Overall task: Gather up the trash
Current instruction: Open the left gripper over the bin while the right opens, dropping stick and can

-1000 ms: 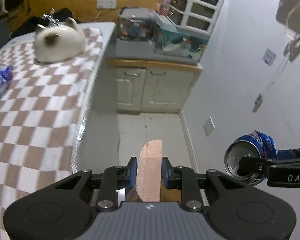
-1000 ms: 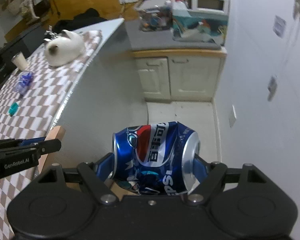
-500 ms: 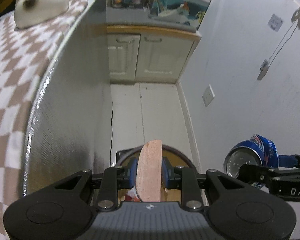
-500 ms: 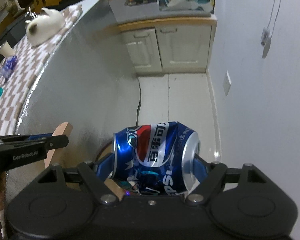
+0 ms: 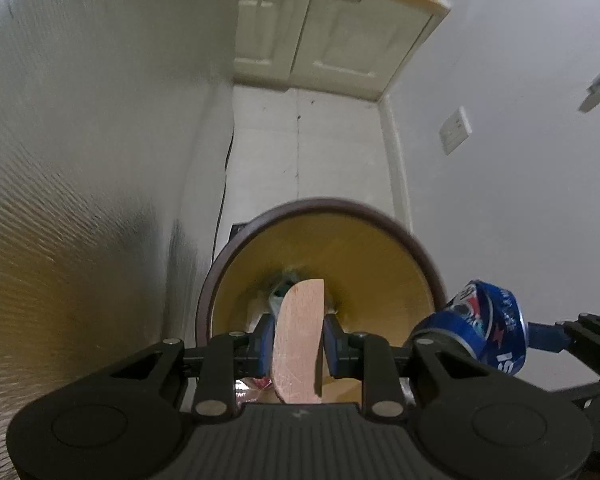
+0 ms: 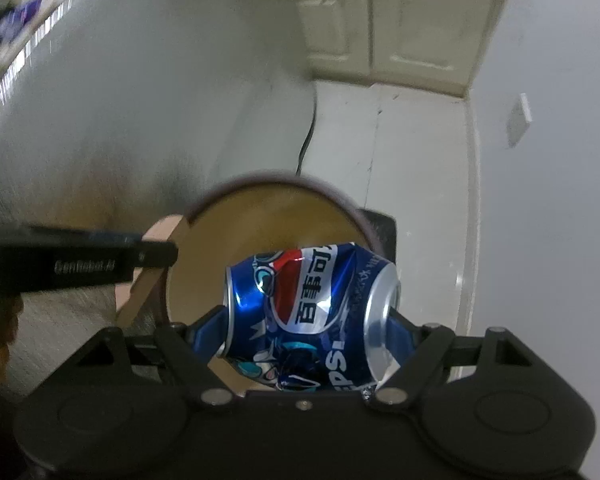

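My left gripper (image 5: 298, 340) is shut on a flat piece of light wood (image 5: 300, 340), held on edge above the mouth of a round bin (image 5: 380, 256) with a dark rim and yellowish inside. Some litter lies at the bin's bottom. My right gripper (image 6: 312, 320) is shut on a dented blue Pepsi can (image 6: 312, 316), gripped end to end, right over the bin (image 6: 268, 216). In the left wrist view the can (image 5: 484, 328) hangs at the bin's right rim. In the right wrist view the left gripper (image 6: 156, 256) and its wood piece (image 6: 156, 264) sit at the bin's left rim.
A tall white panel (image 5: 80, 140) stands close on the left, a white wall with a socket (image 5: 456, 130) on the right. Cream cabinet doors (image 5: 312, 28) close off the narrow pale floor (image 5: 308, 144) beyond. A black cable (image 6: 308, 136) runs down beside the panel.
Both grippers have dropped from table height into the gap beside the panel, tilting downward. The checked table has left the view and the bin now fills the space below them. Both grips are unchanged.
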`<state>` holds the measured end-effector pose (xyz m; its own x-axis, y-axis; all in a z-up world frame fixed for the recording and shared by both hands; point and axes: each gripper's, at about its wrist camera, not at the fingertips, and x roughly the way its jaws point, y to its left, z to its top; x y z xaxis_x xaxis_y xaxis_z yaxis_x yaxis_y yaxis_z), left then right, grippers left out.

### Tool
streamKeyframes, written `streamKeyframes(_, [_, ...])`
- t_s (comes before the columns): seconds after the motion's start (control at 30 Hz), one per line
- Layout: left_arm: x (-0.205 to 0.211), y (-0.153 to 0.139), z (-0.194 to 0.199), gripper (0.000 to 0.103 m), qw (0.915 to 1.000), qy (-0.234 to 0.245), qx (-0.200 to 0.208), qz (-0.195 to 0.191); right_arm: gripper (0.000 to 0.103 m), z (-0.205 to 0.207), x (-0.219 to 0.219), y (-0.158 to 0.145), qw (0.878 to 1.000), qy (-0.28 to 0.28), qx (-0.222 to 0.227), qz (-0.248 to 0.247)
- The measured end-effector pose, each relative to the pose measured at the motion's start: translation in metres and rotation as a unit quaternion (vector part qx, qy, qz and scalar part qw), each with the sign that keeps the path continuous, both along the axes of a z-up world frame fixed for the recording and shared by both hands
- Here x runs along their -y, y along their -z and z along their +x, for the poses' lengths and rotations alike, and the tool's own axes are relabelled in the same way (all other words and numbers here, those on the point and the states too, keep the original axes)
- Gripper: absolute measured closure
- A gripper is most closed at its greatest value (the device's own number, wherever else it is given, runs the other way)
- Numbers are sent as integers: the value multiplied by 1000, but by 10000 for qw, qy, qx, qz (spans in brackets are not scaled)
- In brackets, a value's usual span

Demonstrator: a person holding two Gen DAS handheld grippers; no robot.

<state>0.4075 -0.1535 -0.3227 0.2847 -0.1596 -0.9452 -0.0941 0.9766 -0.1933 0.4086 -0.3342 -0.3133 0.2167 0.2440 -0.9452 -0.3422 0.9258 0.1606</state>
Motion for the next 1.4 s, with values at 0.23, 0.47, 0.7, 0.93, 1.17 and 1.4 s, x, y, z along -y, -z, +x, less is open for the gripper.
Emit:
streamKeyframes(0.23, [2,48,14,76,9999,-118,-126,-14,22,1,-19,51,9979,-643,-65,-103])
streamKeyframes(0.47, [9,83,32,76,9998,-84,-151,15,21,12,-30,89,9952,-961,-81,-137])
streamKeyframes(0.7, [12,95,41,73,9999,-78,-77,10,21,17,-32,107,9944,-1053,-86,-82])
streamKeyframes(0.93, [9,85,43,42,9999,-105,-65,27,21,15,-30,115,9935,-1129,-164,-28])
streamKeyframes(1.17, [-5,57,27,26,9994,-282,111,193,20,26,-33,123,9916,-1274,-216,-59])
streamKeyframes(1.4, [-20,53,10,8,9978,-625,-97,207,20,28,-44,122,9897,-1415,-210,42])
